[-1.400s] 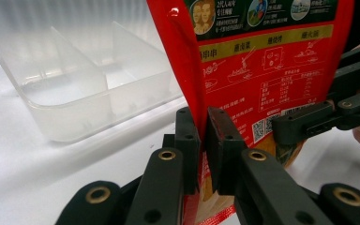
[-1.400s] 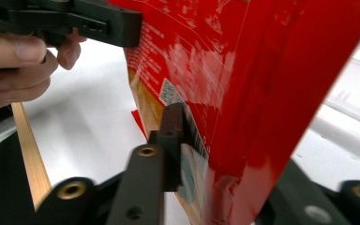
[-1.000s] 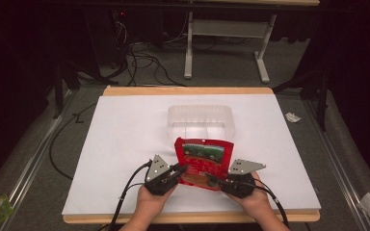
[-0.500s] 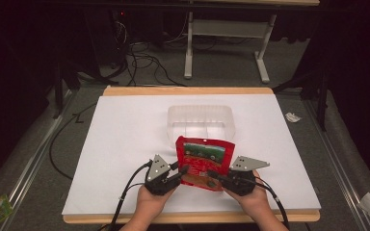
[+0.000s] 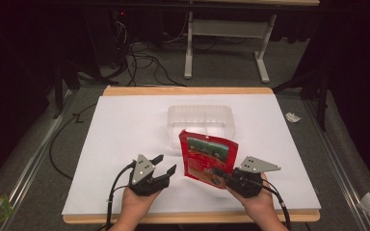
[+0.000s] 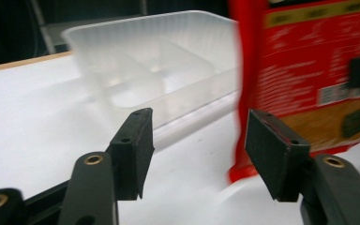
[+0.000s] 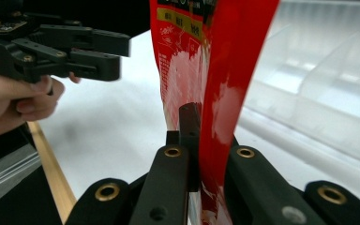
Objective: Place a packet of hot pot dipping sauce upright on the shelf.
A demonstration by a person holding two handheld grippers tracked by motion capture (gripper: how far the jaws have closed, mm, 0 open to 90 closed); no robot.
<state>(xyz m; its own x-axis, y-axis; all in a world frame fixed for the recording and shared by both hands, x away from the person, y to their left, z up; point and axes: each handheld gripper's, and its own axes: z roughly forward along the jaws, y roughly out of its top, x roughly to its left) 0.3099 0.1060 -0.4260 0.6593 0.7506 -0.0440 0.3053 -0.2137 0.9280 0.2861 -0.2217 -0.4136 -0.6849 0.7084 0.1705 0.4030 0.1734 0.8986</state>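
Hiding one right tongs (image 7: 194, 140) jaw: the red pouch (image 7: 215, 84).

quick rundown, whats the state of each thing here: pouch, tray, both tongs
pouch: upright, lifted off the table, held at its lower right edge
tray: empty, flat on the table behind the pouch
left tongs: open, holding nothing, beside the pouch
right tongs: shut on the pouch

The red pouch (image 6: 304, 70) is cut off at the top edge in both gripper views, its print blurred. It hides the near right corner of the clear tray (image 5: 200, 118).
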